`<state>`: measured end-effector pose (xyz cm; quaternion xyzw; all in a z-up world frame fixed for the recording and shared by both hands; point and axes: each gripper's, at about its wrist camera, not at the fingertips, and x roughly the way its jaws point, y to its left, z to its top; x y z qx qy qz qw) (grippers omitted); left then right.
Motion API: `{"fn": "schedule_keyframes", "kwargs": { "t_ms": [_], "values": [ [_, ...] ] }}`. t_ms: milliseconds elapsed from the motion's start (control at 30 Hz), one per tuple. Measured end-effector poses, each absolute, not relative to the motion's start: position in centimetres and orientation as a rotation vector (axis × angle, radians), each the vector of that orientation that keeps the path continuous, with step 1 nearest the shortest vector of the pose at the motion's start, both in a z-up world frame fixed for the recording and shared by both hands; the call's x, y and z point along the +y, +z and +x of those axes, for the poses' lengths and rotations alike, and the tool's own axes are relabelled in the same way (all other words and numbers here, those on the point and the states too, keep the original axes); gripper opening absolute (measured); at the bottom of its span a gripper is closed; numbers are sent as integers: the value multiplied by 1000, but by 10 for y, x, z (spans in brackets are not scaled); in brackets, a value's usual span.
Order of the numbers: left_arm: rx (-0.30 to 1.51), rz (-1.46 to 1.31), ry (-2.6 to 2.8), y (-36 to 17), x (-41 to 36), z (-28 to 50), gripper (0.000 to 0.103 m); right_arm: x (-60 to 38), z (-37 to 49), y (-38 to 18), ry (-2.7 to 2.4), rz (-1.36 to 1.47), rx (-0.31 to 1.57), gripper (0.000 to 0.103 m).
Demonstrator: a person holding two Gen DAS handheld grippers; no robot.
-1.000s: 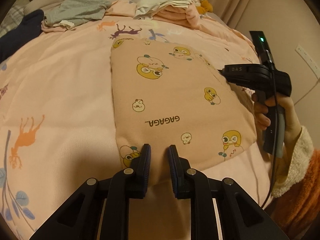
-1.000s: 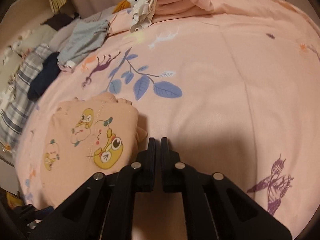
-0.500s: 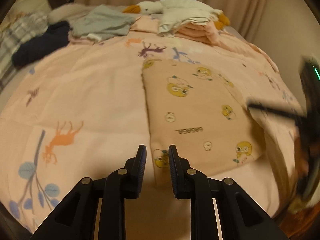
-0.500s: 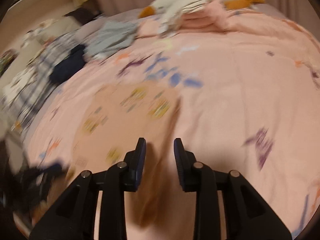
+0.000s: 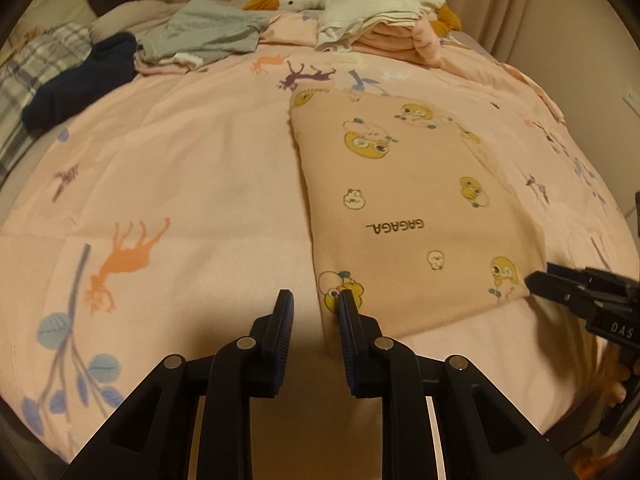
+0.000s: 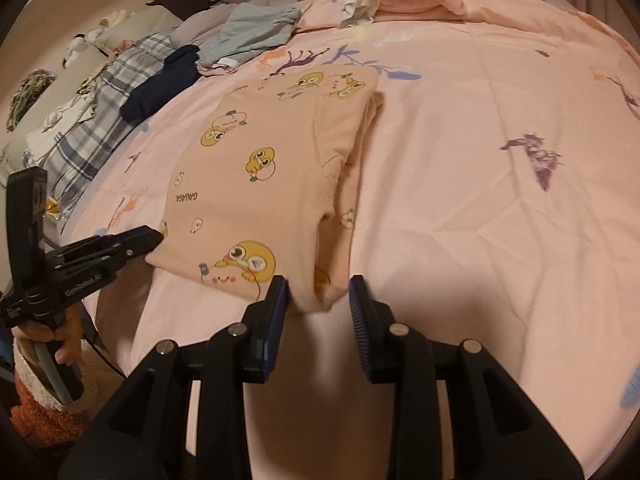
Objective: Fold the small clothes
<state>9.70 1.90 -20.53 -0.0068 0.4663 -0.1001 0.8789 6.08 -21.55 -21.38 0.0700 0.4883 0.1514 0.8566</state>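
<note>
A peach top (image 5: pixel 400 200) printed with yellow chicks lies flat, its sides folded in, on the pink quilt (image 5: pixel 180 160). My left gripper (image 5: pixel 314 320) hovers at its near left corner with a narrow gap. The cloth edge just reaches the right finger and is not pinched. In the right wrist view the top (image 6: pixel 260 152) runs away from me. My right gripper (image 6: pixel 319 300) is opening, and the near right corner sits loose between its fingers. Each gripper shows in the other's view: the right gripper (image 5: pixel 534 282), the left gripper (image 6: pixel 154 236).
At the far side of the quilt (image 6: pixel 480 160) lie a folded pink and white pile with a plush goose (image 5: pixel 380 20), a grey garment (image 5: pixel 208 32), a navy garment (image 5: pixel 88 76) and plaid fabric (image 5: pixel 24 72). A hand in an orange fleecy sleeve (image 6: pixel 40 412) holds the left gripper.
My right gripper has come back from the top's far end to its near right corner and opened from shut. The left view has swung left, so the corner now sits by the right finger.
</note>
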Motion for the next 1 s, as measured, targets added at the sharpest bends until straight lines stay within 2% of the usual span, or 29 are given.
{"fn": "schedule_keyframes", "kwargs": {
  "t_ms": [67,133,200,267,367,400,467,533,1000],
  "values": [
    [947,1,-173,-192,20,93,20,-214,56,-202,276,109,1015,47],
    [905,6,-158,-176,21,88,23,-217,54,-190,244,87,987,52],
    [861,-2,-170,-156,23,83,37,-221,50,-170,224,78,945,57],
    [815,-28,-201,-136,25,77,67,-226,48,-154,202,82,916,76],
    [748,-112,-245,-109,31,67,80,-233,42,-125,175,110,870,94],
    [735,-140,-270,-100,33,64,84,-235,40,-116,178,131,857,96],
    [722,-170,-277,-88,35,59,99,-237,37,-101,188,174,858,103],
    [706,-164,-281,-75,35,53,102,-236,30,-89,197,194,861,103],
    [635,-162,-236,-45,27,36,102,-232,5,-50,168,203,840,103]
  ]
}}
